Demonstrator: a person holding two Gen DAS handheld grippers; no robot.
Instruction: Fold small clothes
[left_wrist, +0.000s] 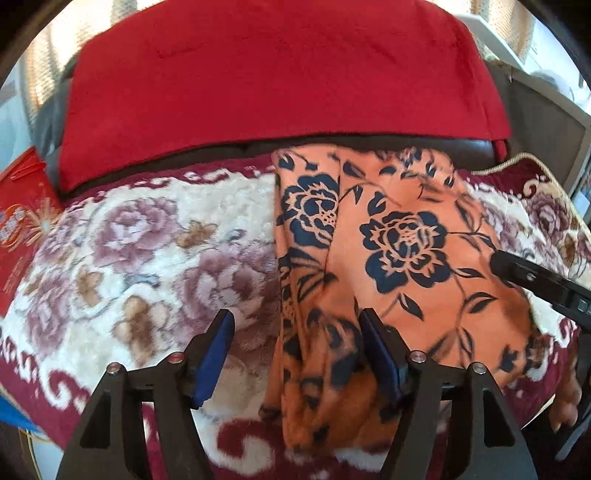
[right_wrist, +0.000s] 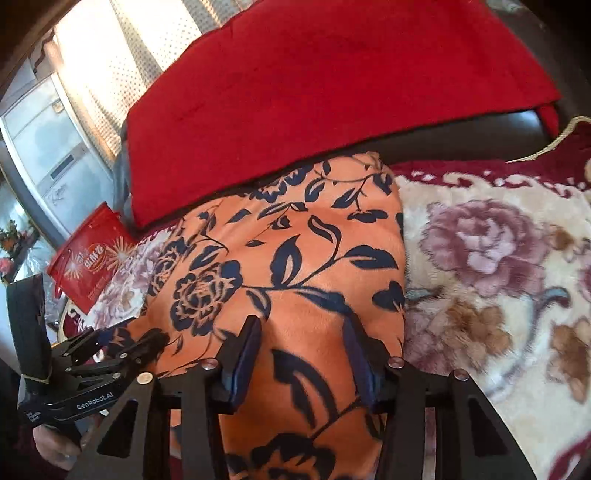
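Plush floral blanket (left_wrist: 129, 258), cream with mauve roses and a maroon border, covers the seat; a red throw (left_wrist: 277, 81) drapes the backrest. On it lies the orange cloth (left_wrist: 388, 240), soft, printed with navy flowers. Only the right wrist view shows a sunlit curtain (right_wrist: 110, 62). Both the left gripper (left_wrist: 295, 350) and right gripper (right_wrist: 303, 354) stand with jaws apart, clamping nothing, over the cloth.
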